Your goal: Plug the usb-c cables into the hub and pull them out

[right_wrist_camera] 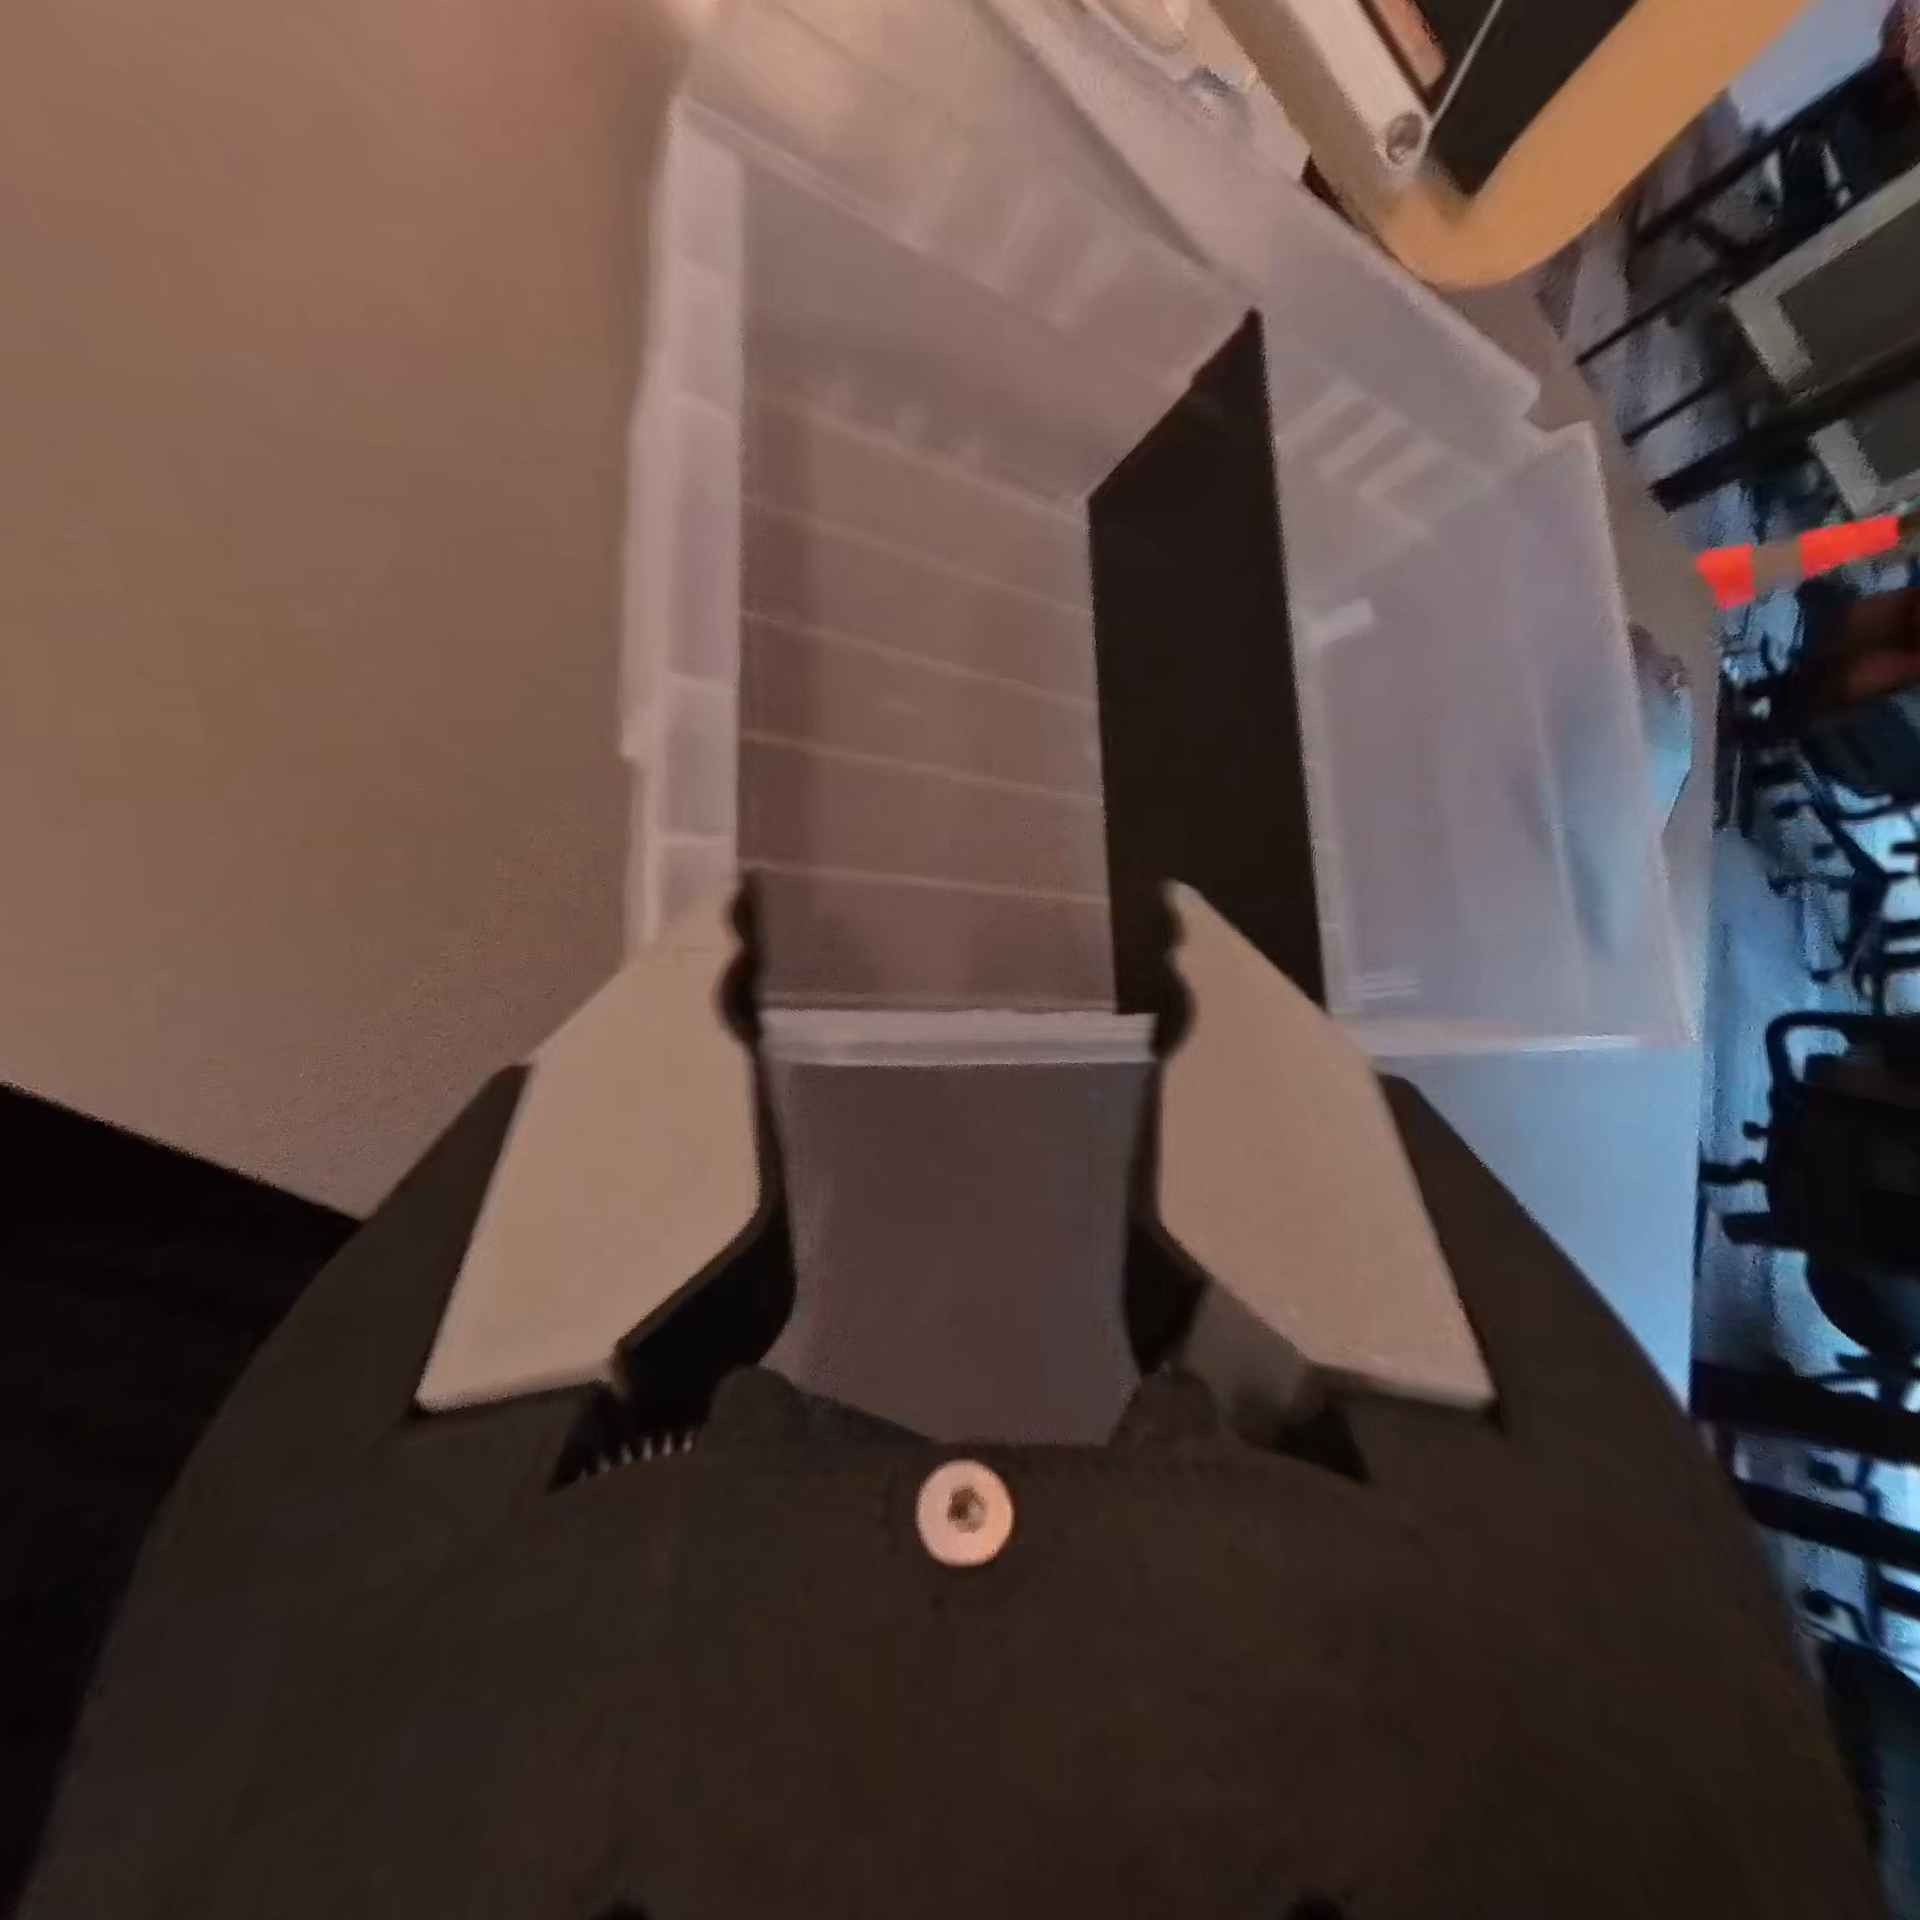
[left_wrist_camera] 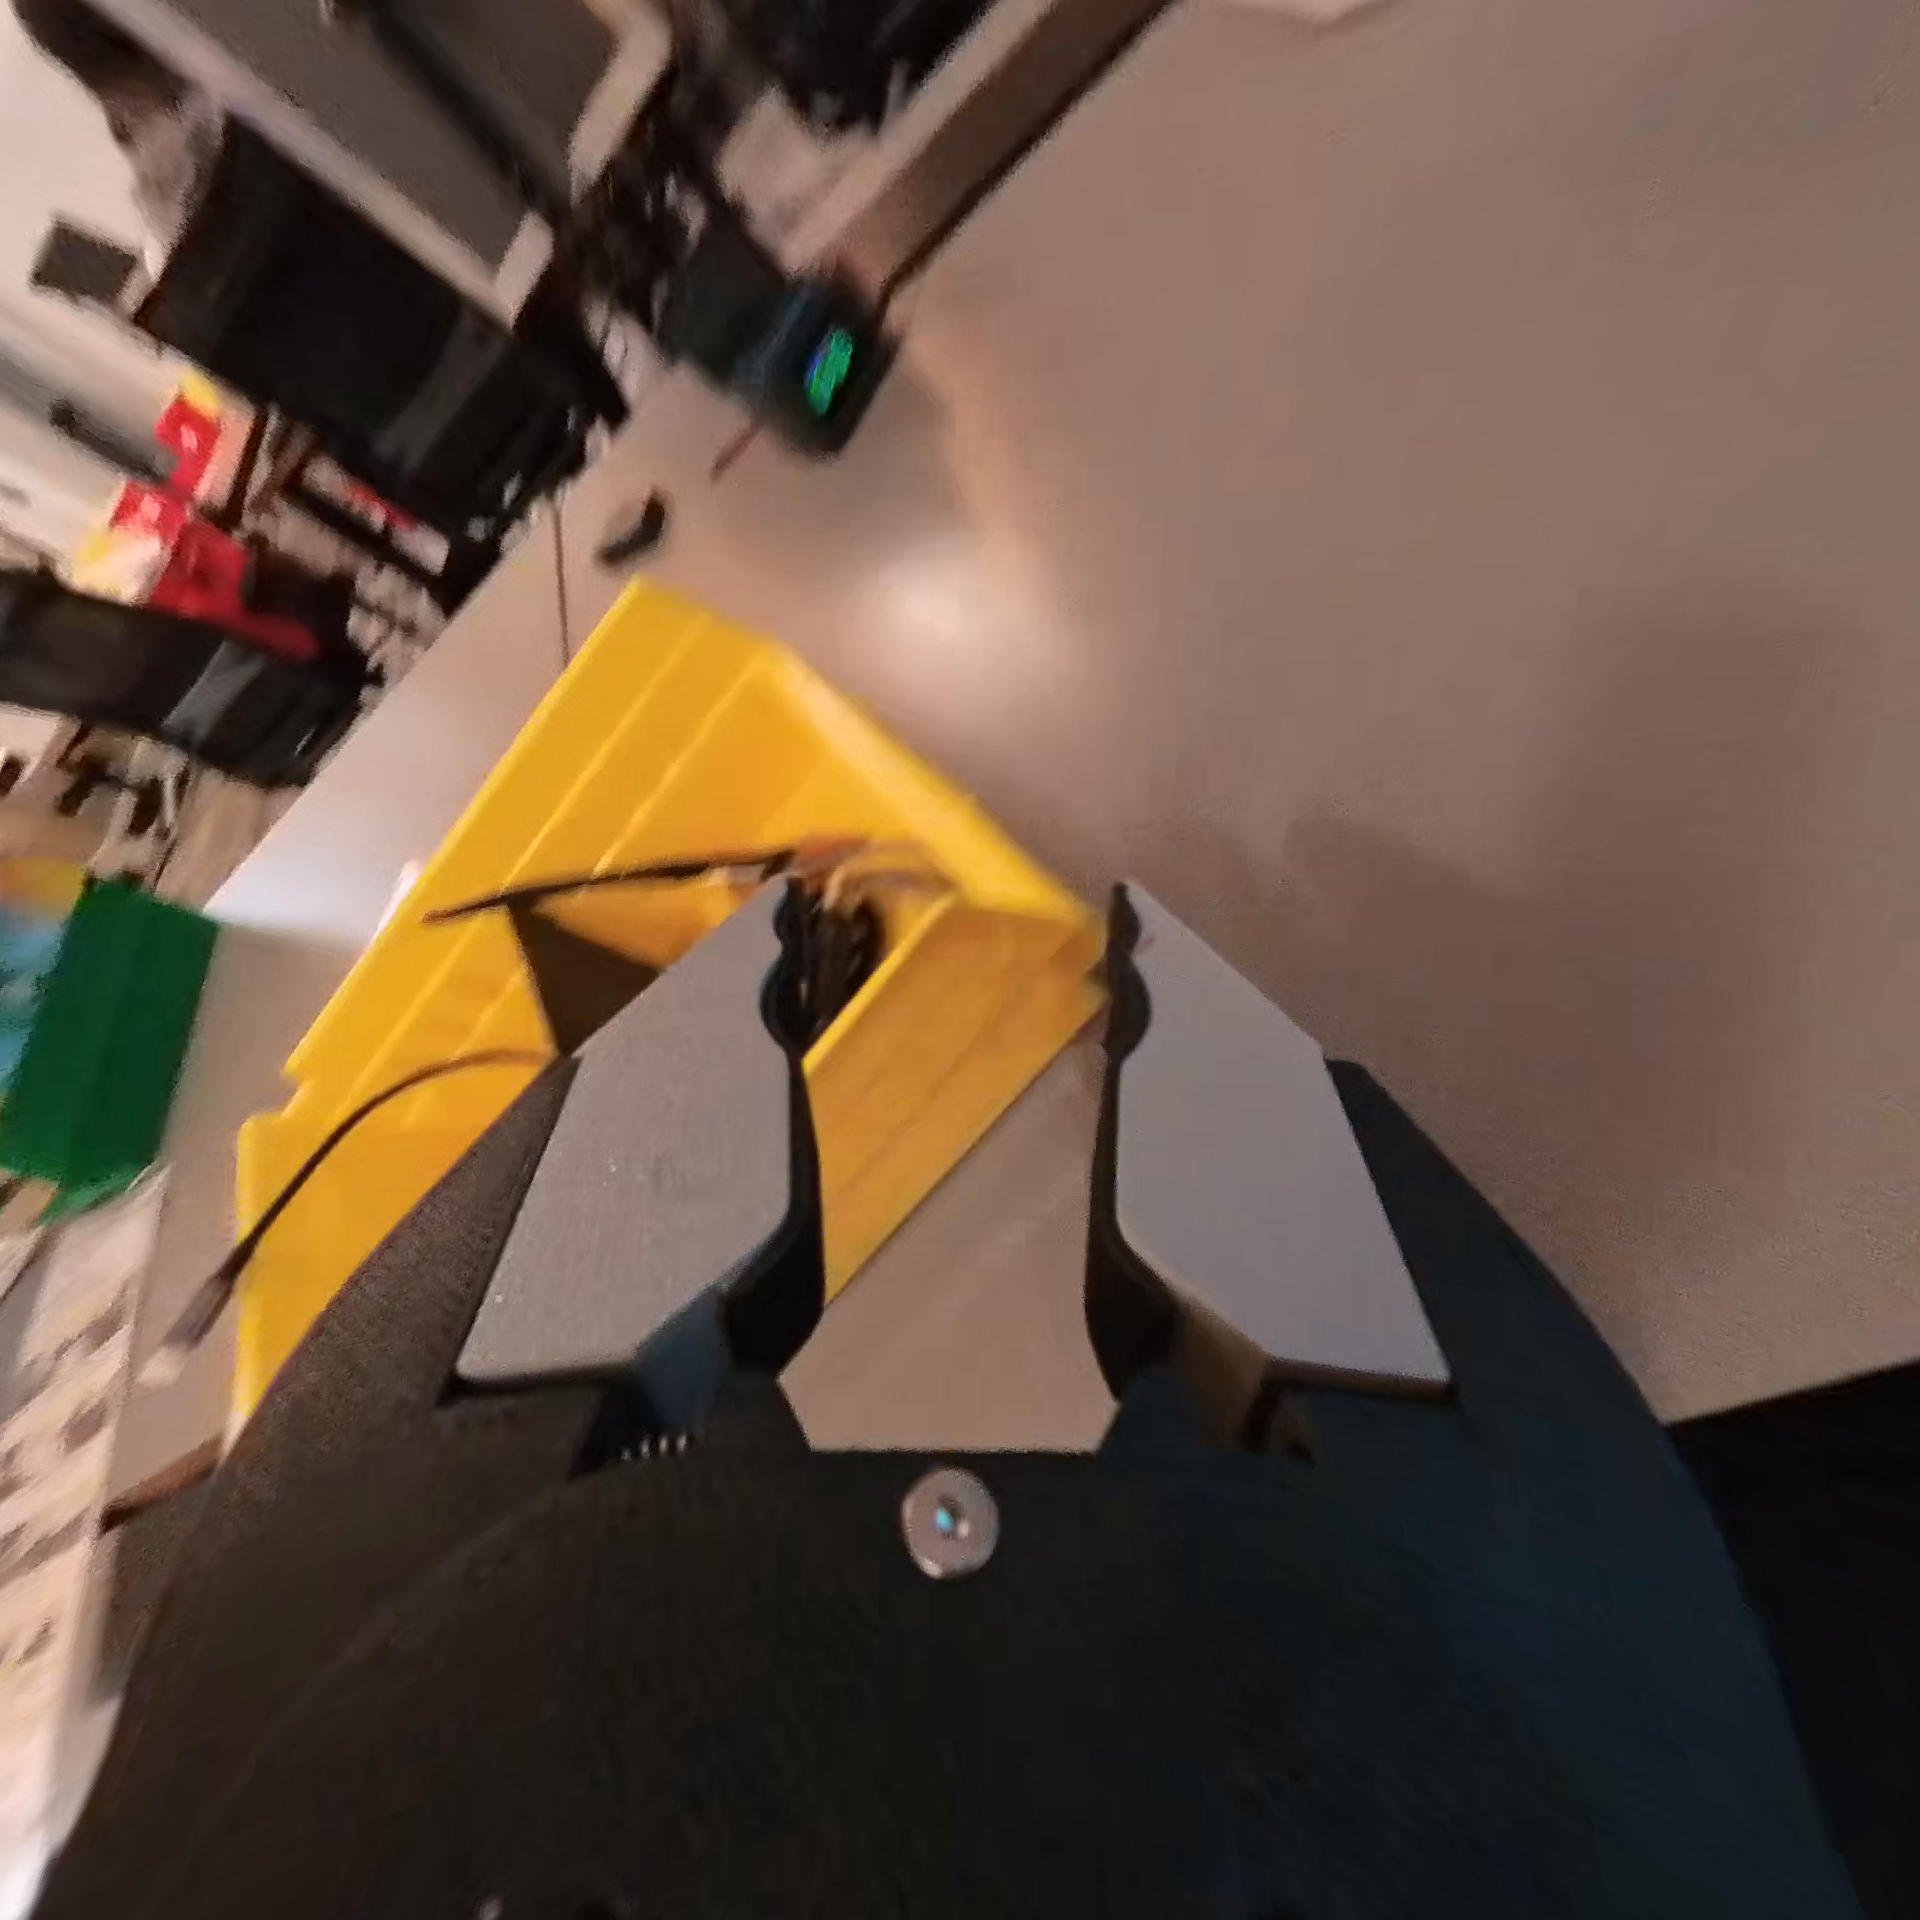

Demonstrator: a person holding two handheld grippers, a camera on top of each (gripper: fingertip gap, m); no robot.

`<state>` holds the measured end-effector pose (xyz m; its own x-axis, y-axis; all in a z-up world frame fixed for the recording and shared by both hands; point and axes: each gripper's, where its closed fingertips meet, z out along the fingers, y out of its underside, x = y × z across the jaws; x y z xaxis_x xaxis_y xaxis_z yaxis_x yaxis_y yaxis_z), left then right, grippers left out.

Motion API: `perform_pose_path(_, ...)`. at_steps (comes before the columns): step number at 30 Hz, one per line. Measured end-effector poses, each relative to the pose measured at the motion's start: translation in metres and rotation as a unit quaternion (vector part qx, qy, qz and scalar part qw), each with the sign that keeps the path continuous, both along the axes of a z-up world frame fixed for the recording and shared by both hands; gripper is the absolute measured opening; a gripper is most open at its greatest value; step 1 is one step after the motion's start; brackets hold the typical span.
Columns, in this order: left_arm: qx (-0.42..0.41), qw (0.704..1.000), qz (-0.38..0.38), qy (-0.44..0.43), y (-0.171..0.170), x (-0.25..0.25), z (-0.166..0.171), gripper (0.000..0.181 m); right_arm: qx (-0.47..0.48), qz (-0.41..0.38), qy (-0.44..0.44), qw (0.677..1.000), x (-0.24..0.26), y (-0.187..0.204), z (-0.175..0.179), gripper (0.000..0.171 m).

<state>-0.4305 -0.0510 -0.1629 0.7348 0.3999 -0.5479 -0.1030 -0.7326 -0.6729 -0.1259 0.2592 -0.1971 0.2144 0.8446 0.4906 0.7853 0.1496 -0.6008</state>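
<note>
I hold both my left gripper (left_wrist_camera: 951, 914) and right gripper (right_wrist_camera: 956, 925) wide and empty, the cables (left_wrist_camera: 831, 956) lie in the yellow bin (left_wrist_camera: 727, 790), nothing seems plugged yet, and I see no hub.

Warm dim indoor light, soft glare patch on the table (left_wrist_camera: 935, 613), heavy motion blur, wide-angle bending at edges

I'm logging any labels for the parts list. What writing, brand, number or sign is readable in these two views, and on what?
None is readable.
Red boxes on the far shelves: any print is blurred.
Yellow bin, clear plastic box, both grippers: no writing visible.
</note>
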Motion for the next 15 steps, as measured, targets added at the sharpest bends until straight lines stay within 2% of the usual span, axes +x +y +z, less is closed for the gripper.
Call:
perform_pose_path(1, -0.031, 0.999, 0.014, -0.008, -0.015, -0.015, -0.010, 0.049, -0.001, -0.007, 0.000, 1.000, 0.011, 0.012, 0.000, 0.079)
perform_pose_path(3, -0.074, 0.997, 0.011, -0.017, -0.039, -0.030, -0.027, 0.028, -0.010, -0.033, -0.007, 0.999, 0.043, 0.040, 0.000, 0.086)
perform_pose_path(4, -0.070, 0.997, -0.018, -0.001, -0.046, -0.029, -0.026, 0.024, 0.007, -0.055, -0.009, 0.998, 0.062, 0.060, 0.004, 0.080)
perform_pose_path(7, -0.082, 0.994, -0.058, -0.033, -0.086, -0.024, -0.027, 0.025, 0.075, -0.168, -0.040, 0.982, 0.135, 0.130, 0.017, 0.074)
perform_pose_path(9, -0.092, 0.992, -0.047, -0.075, -0.121, -0.026, -0.028, 0.030, 0.058, -0.222, -0.034, 0.973, 0.168, 0.156, 0.018, 0.074)
perform_pose_path(11, -0.082, 0.991, -0.003, -0.106, -0.154, -0.037, -0.028, 0.045, -0.002, -0.222, 0.022, 0.975, 0.170, 0.153, 0.019, 0.076)
perform_pose_path(12, -0.063, 0.990, 0.015, -0.126, -0.164, -0.039, -0.025, 0.052, -0.034, -0.197, 0.067, 0.977, 0.160, 0.142, 0.023, 0.076)
perform_pose_path(15, 0.027, 0.985, 0.032, -0.165, -0.159, -0.030, -0.001, 0.069, -0.121, -0.095, 0.192, 0.969, 0.118, 0.096, 0.045, 0.080)
